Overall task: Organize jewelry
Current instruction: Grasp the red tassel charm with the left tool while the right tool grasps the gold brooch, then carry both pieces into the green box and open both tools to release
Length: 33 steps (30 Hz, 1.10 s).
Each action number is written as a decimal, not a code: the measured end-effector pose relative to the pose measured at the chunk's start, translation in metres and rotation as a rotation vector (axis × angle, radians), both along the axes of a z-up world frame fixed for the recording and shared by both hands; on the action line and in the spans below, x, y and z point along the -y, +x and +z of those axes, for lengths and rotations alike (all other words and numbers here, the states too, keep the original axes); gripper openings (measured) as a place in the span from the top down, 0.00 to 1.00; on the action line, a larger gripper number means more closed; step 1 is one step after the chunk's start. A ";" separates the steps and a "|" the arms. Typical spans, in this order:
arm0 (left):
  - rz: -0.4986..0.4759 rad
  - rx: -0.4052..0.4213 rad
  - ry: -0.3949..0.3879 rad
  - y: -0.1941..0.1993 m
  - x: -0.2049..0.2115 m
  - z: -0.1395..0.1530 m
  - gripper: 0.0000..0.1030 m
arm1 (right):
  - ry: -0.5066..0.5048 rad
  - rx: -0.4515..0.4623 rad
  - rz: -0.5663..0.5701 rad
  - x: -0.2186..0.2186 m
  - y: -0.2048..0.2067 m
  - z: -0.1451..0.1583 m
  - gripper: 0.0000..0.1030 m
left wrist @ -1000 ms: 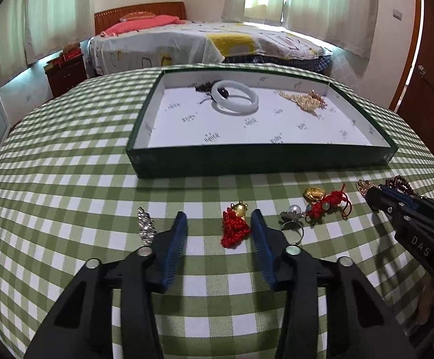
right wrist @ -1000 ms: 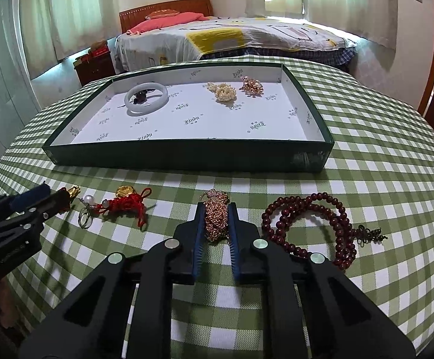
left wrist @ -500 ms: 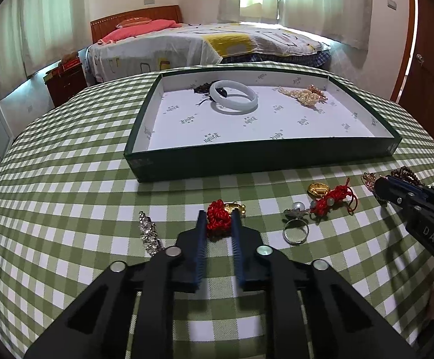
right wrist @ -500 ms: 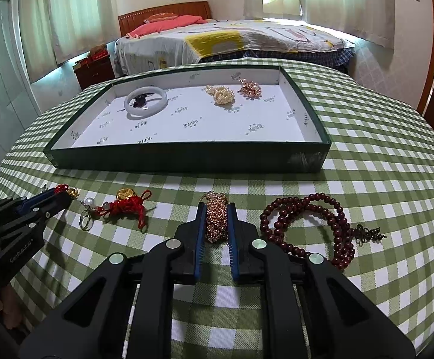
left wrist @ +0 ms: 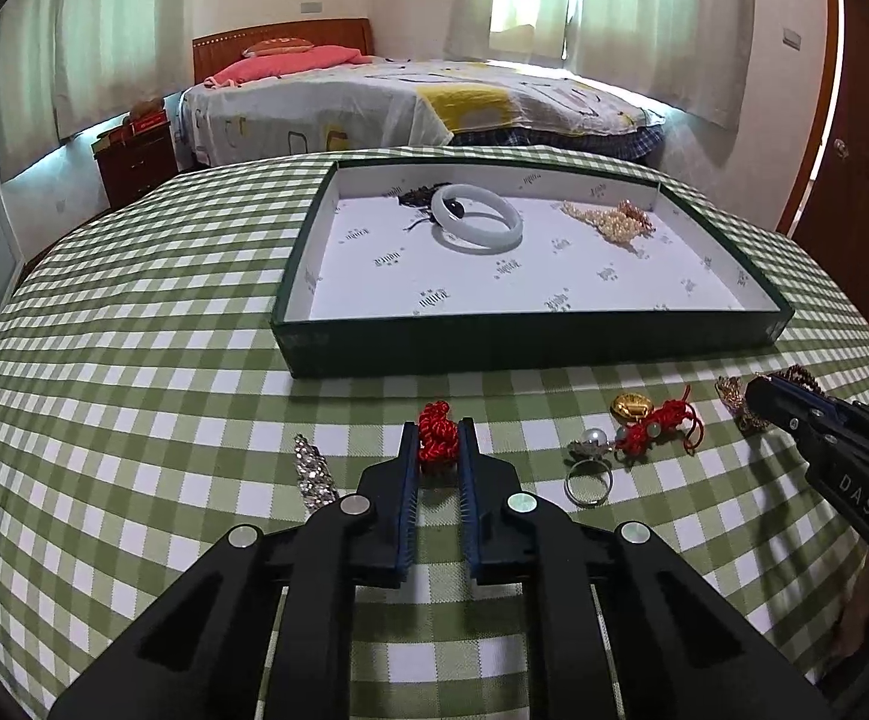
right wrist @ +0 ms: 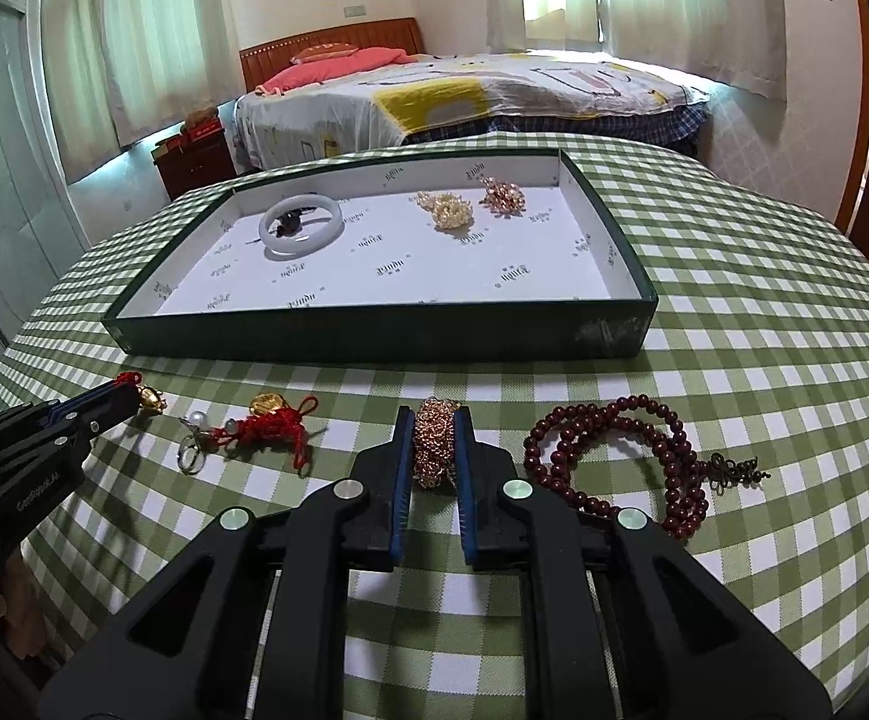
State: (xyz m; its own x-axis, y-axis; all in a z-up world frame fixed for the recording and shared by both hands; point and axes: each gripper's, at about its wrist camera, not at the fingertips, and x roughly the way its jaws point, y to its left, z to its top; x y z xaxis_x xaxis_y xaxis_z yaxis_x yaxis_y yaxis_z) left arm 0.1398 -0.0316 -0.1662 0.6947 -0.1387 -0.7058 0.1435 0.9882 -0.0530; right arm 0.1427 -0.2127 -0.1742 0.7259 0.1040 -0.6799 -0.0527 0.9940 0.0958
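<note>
Both pieces are gripped at the bench: left hand-held gripper [left wrist: 439, 441] pinches the red knot charm [left wrist: 436, 433], right hand-held gripper [right wrist: 434, 447] pinches the gold chain [right wrist: 434, 443]; next, probably, a lift toward the tray [right wrist: 374, 333] at 12 o'clock.

**Gold chain pinched, right side**

Right gripper [right wrist: 434, 447] clamped on gold chain [right wrist: 434, 441], over checked worktop [right wrist: 764, 300]. Dark bead strand [right wrist: 614, 456] just right. Green tray [right wrist: 374, 333] beyond, holding white bangle [right wrist: 301, 227]. Left gripper [right wrist: 104, 408] at left edge.
</note>
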 end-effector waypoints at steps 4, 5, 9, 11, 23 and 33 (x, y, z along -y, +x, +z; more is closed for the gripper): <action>0.007 0.015 -0.010 0.000 -0.003 0.006 0.87 | 0.001 0.024 0.004 -0.002 -0.003 0.011 0.87; 0.008 0.019 -0.013 0.000 -0.003 0.008 0.87 | 0.001 0.030 0.005 -0.002 -0.003 0.013 0.87; 0.012 0.033 -0.022 -0.001 -0.005 0.015 0.87 | 0.005 0.052 0.008 -0.003 -0.006 0.023 0.87; 0.014 0.041 -0.026 -0.002 -0.006 0.019 0.87 | 0.006 0.060 0.010 -0.003 -0.008 0.027 0.87; 0.014 0.122 -0.070 -0.008 -0.010 0.062 0.87 | 0.016 0.159 0.019 -0.004 -0.012 0.071 0.87; -0.012 0.217 -0.115 0.017 0.003 0.103 0.87 | 0.013 0.258 0.015 0.003 0.015 0.108 0.87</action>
State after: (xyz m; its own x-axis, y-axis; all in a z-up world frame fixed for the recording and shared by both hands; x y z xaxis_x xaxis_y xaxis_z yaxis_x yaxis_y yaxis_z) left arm 0.1567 -0.0346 -0.0632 0.8264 -0.2185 -0.5189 0.1755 0.9757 -0.1313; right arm 0.1582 -0.2156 -0.0660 0.8734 0.1240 -0.4709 -0.0920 0.9916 0.0904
